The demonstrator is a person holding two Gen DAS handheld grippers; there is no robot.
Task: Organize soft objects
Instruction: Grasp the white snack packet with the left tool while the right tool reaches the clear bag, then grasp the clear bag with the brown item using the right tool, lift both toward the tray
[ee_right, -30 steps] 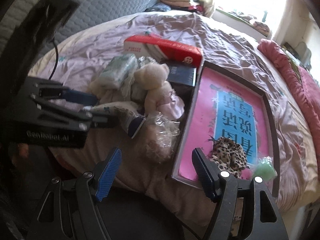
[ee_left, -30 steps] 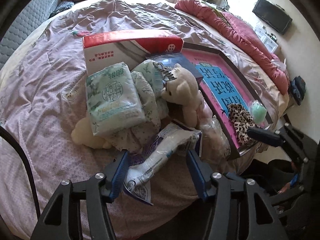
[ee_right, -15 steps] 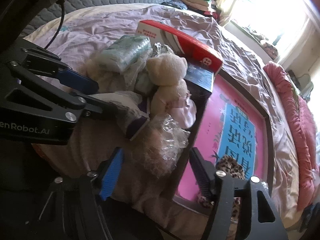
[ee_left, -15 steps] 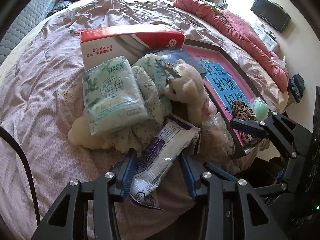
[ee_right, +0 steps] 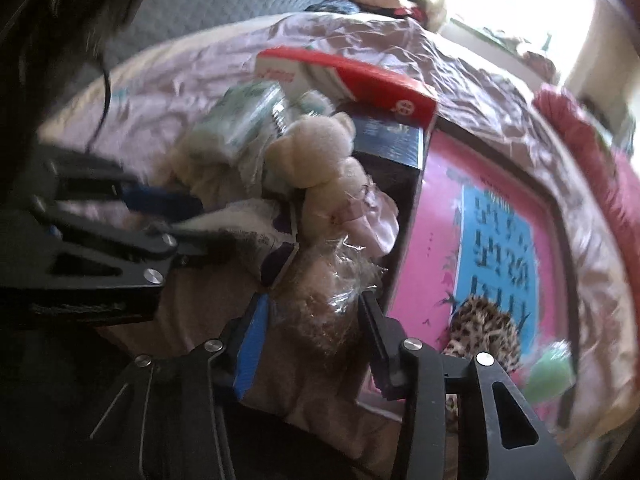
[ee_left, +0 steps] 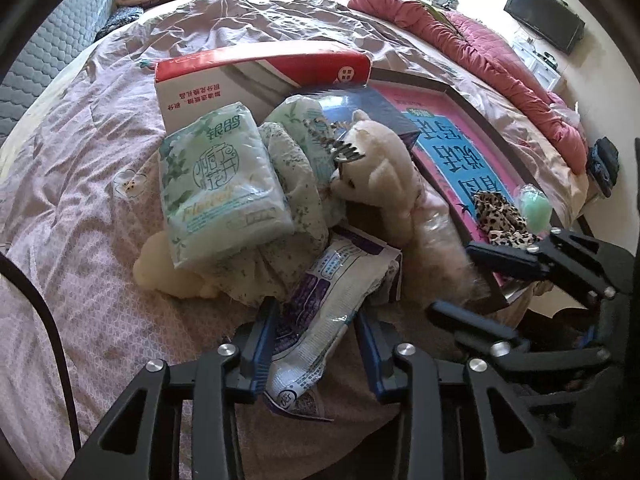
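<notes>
On the bed, the left gripper (ee_left: 314, 330) straddles a wipes pack (ee_left: 324, 304), the right gripper (ee_right: 310, 330) a plastic-wrapped bundle (ee_right: 320, 304), both spread.

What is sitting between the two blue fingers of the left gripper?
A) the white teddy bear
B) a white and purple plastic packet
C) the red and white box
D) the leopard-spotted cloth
B: in the left wrist view, the white and purple plastic packet lies between the fingers of the left gripper, while the teddy bear sits farther back in the pile.
</notes>
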